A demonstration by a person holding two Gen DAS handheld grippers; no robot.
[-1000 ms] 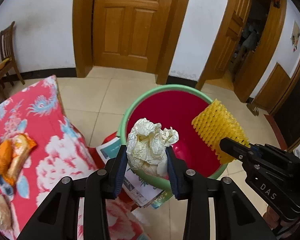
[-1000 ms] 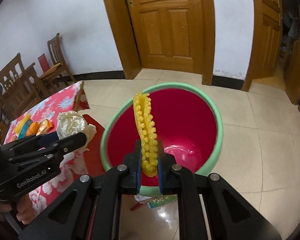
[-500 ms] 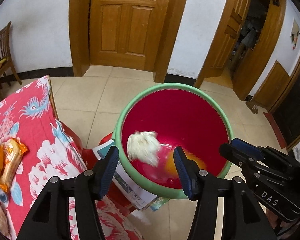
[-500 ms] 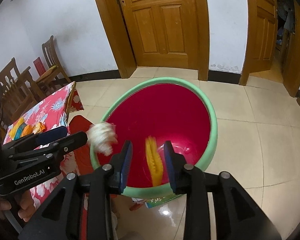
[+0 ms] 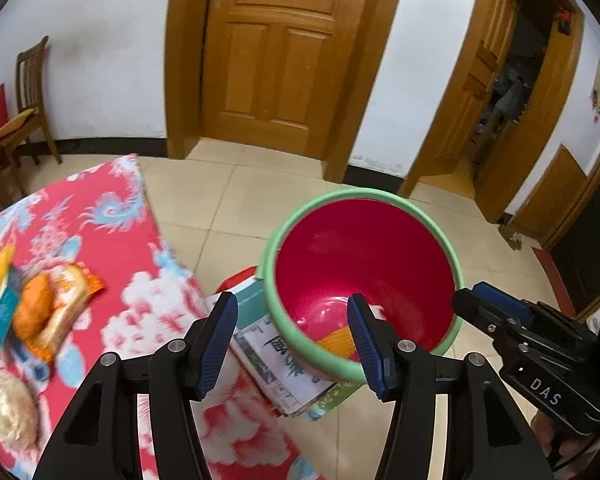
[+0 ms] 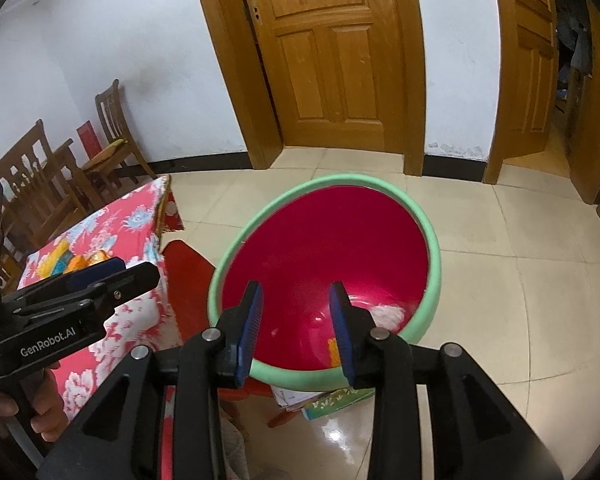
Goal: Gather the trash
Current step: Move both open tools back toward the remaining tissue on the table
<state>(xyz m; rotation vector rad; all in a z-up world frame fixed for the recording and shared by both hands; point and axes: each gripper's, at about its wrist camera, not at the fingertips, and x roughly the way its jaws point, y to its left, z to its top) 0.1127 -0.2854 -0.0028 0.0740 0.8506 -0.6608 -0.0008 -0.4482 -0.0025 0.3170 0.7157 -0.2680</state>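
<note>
Having just opened, both claws now gape empty, their paper wad (image 6: 388, 313) and yellow foam net (image 5: 338, 340) lying inside the bucket (image 5: 288, 336).

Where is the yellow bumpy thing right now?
The yellow foam net lies at the bottom of the red bucket, beside the crumpled white paper, low in the right wrist view.
</note>
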